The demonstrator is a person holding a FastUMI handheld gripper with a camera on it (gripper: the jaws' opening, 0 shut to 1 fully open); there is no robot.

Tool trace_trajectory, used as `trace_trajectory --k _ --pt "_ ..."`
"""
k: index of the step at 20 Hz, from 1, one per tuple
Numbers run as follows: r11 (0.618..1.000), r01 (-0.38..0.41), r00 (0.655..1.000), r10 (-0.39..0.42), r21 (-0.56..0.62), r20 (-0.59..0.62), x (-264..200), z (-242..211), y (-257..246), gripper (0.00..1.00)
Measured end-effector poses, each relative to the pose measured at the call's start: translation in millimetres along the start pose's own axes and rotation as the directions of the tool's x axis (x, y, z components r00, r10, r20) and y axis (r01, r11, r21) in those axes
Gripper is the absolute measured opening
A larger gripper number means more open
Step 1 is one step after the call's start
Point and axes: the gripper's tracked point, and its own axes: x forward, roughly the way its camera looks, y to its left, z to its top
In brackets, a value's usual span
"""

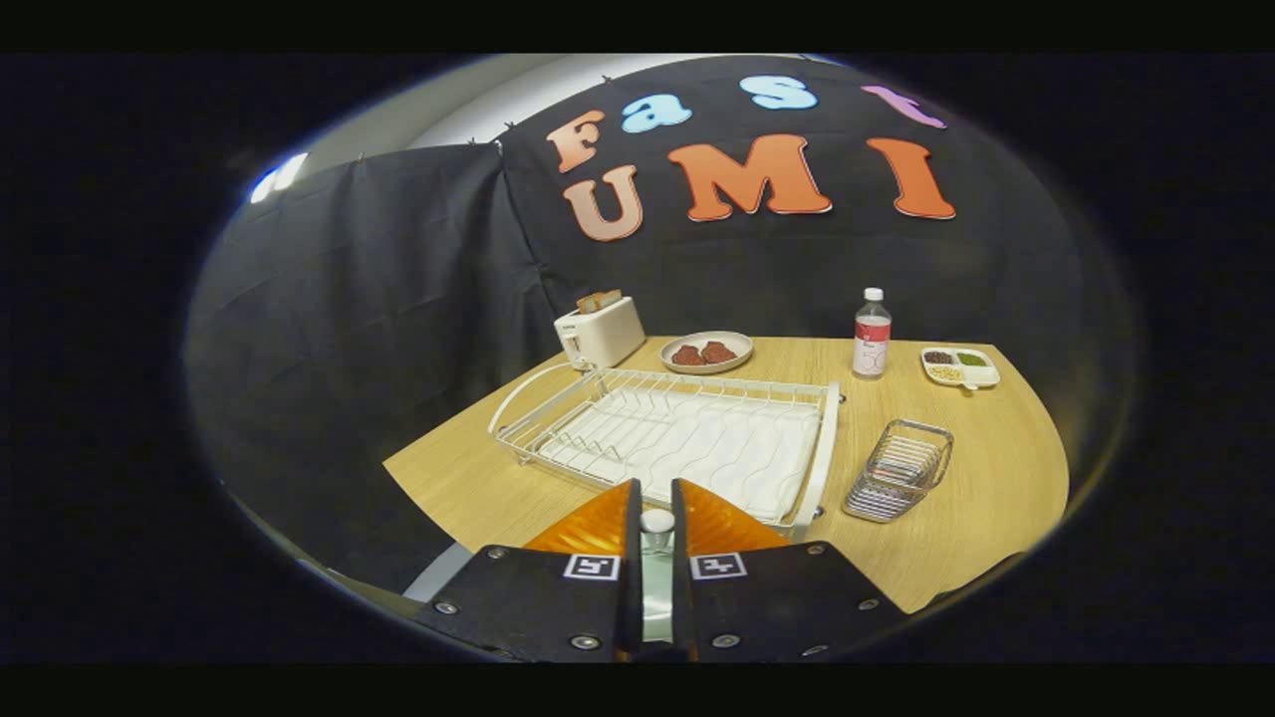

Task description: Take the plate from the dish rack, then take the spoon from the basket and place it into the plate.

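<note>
White wire dish rack (687, 438), silver mesh basket (899, 470), light wood-grain table (996, 468), white toaster (600, 333).

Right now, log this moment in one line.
gripper: shut on slim utensil | dish rack: empty, just ahead | basket: empty | plate: beyond rack

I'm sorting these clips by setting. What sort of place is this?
Likely a staged kitchen tabletop in a recording booth: a wooden table holds a white dish rack, a toaster and a plate of food, with black cloth behind. The gripper looks nearly shut.

table (976, 498) | dish rack (677, 443) | basket (899, 470) | toaster (601, 332) | bottle (872, 335)
</note>
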Motion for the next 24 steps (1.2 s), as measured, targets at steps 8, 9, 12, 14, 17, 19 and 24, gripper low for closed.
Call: trace_trajectory --k 8,9,12,14,17,19,24 --pt "1.0 0.008 1.0 -0.008 -0.001 -0.027 -11.9 -31.6 -11.4 0.11" --pt "1.0 0.005 1.0 -0.005 0.011 -0.029 -1.8 -31.2 -16.1 0.12" --pt "0.999 0.005 0.998 -0.001 0.054 -0.059 -7.3 -42.9 -24.4 0.13" --pt "0.996 0.009 0.996 -0.001 0.086 -0.085 -9.5 -54.0 -27.5 0.13" --pt "0.993 0.013 0.992 0.001 0.116 -0.126 -9.6 -71.5 -28.0 0.13" --pt "0.993 0.017 0.986 0.003 0.119 -0.167 -5.9 -86.9 -26.2 0.13" --pt "0.994 0.025 0.97 0.003 0.111 -0.242 5.3 -115.9 -24.5 0.14"
